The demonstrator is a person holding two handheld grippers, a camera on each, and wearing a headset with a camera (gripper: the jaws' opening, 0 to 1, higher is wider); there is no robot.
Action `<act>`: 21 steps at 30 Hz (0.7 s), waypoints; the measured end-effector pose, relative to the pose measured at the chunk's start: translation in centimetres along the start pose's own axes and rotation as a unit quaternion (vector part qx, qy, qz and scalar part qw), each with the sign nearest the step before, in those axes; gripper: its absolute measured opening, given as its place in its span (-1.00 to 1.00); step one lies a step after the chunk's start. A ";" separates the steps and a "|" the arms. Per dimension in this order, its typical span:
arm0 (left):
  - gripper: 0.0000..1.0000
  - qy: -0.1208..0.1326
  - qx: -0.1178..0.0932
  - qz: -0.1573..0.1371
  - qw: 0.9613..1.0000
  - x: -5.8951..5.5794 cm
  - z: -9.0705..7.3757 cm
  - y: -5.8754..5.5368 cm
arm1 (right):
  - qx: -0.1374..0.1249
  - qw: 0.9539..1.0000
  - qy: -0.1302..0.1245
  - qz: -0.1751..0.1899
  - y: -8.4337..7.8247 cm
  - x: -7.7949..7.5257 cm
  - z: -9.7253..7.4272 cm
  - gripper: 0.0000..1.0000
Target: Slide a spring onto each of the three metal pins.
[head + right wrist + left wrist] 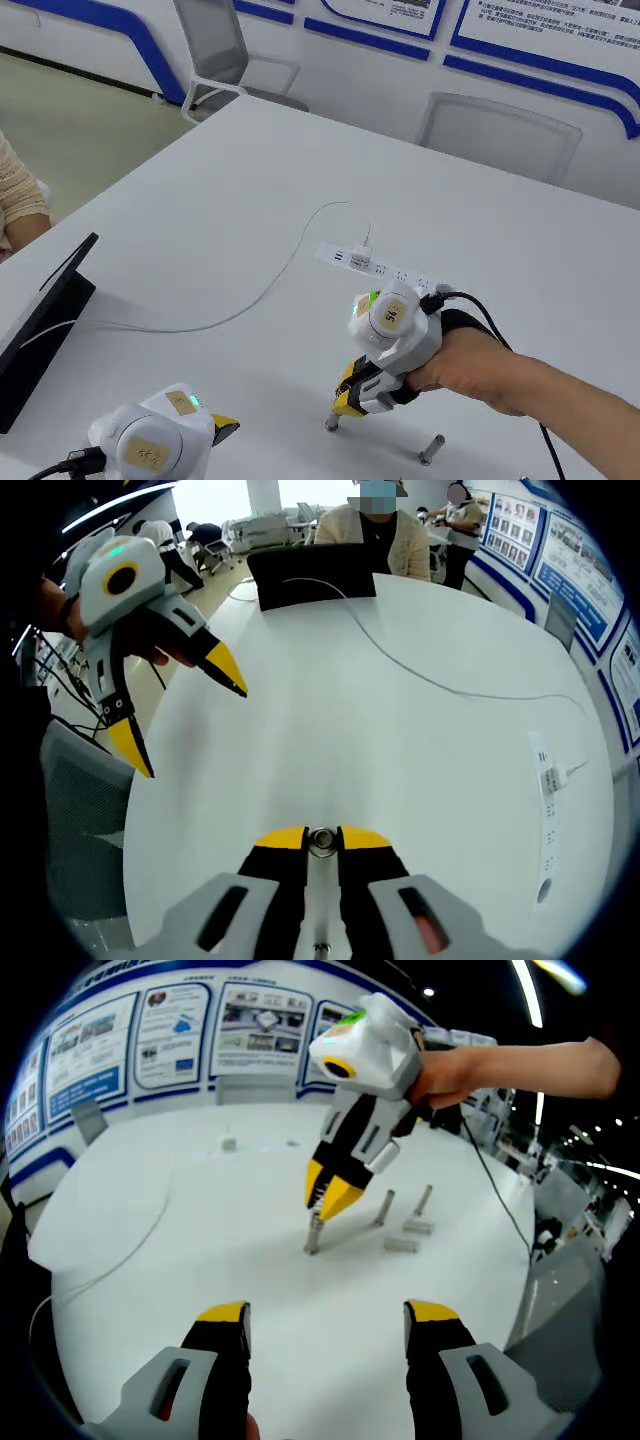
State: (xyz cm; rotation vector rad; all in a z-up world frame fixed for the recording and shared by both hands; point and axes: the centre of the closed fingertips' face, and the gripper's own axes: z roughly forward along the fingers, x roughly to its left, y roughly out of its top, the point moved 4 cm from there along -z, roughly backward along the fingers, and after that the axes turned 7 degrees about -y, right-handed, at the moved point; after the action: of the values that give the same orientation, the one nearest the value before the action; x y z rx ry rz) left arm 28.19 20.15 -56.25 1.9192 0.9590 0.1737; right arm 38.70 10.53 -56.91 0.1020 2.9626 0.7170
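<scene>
The right claw [325, 1210] is pinching a spring [318, 1200], its jaws drawn narrow on the upper coils. It is holding the spring upright directly over the pin [311, 1238], which is standing on the table [150, 1190]. Spring and pin are lying on very nearly one vertical line, with the spring's lower end at or just above the pin's top. I cannot tell whether the first coils are on the pin.

In the right gripper view the spring is showing end-on as a small ring between the jaw tips, so its long axis is running along the claw. The claw is leaning down toward the pin at a slant. I judge the coming move is turning on keeping the spring's axis in line with the pin and pushing straight down, not sideways.

A second pin [383, 1208] and third pin [423, 1200] are standing bare beyond the pin. Two loose springs [400, 1245] are lying flat near them. The left claw [328, 1312] is hanging wide open and empty, facing the pin from well apart, so the right claw is far nearer.
</scene>
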 end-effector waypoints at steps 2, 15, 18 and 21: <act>0.26 0.000 0.000 0.000 1.000 0.0 0.0 0.0 | 0.002 1.000 0.000 -0.003 0.0 0.0 0.1 -0.75; 0.27 0.001 -0.001 -0.001 1.000 0.0 -0.1 0.0 | 0.009 1.000 0.006 -0.008 -0.5 0.2 1.4 -0.75; 0.27 0.001 -0.001 -0.002 1.000 0.0 -0.2 0.0 | 0.011 1.000 0.008 -0.009 -0.6 0.2 1.7 -0.75; 0.27 0.002 -0.001 -0.002 1.000 0.1 -0.2 -0.1 | 0.012 1.000 0.009 -0.009 -0.7 0.2 2.0 -0.75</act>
State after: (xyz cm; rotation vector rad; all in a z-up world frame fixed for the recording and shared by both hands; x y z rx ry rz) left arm 28.10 20.36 -56.21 1.9163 0.9649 0.1747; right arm 38.66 10.84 -58.98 0.0708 2.9850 0.6844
